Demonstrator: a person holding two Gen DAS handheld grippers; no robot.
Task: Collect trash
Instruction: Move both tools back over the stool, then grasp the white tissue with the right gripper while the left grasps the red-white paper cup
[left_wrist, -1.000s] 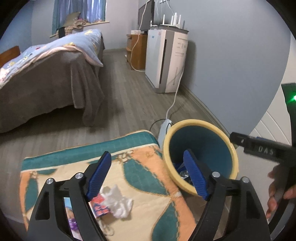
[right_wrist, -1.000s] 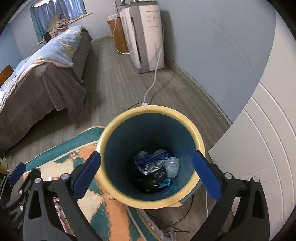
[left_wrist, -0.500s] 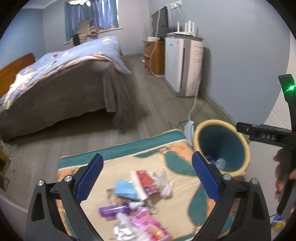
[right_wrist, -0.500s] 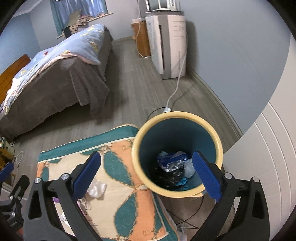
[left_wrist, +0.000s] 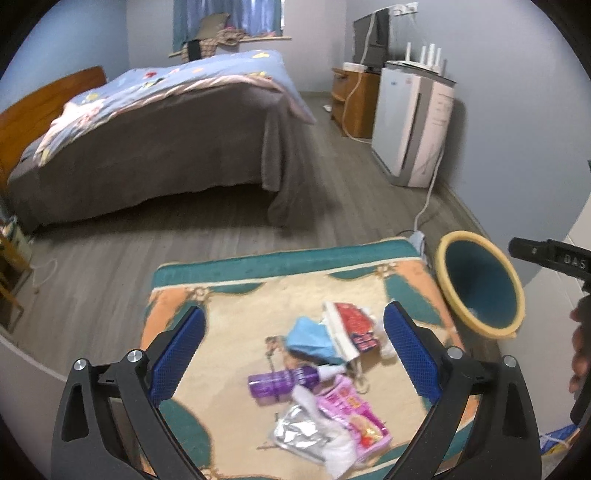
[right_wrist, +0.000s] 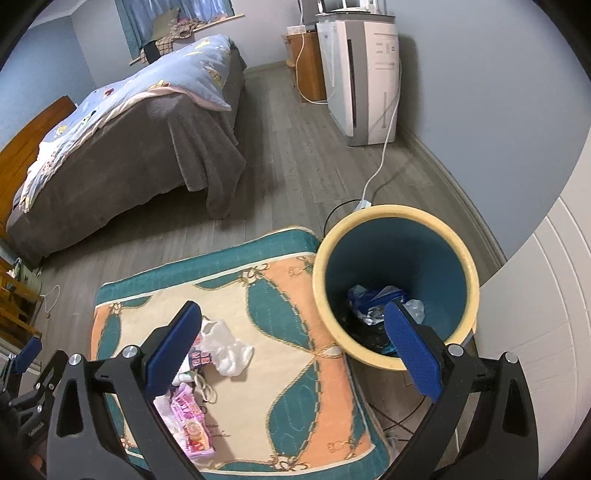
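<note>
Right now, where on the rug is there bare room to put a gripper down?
The rug is bare along its far green border and down its left half, beside the trash pile. In the right wrist view, the strip between the white tissue and the bin is also free. It is crowded around the purple bottle and pink packet.

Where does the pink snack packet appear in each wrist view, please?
Left wrist view: the pink snack packet lies low, right of centre, beside the purple bottle.
Right wrist view: it lies at bottom left.
Shared landmark: the yellow-rimmed bin, right of the rug in both views.
</note>
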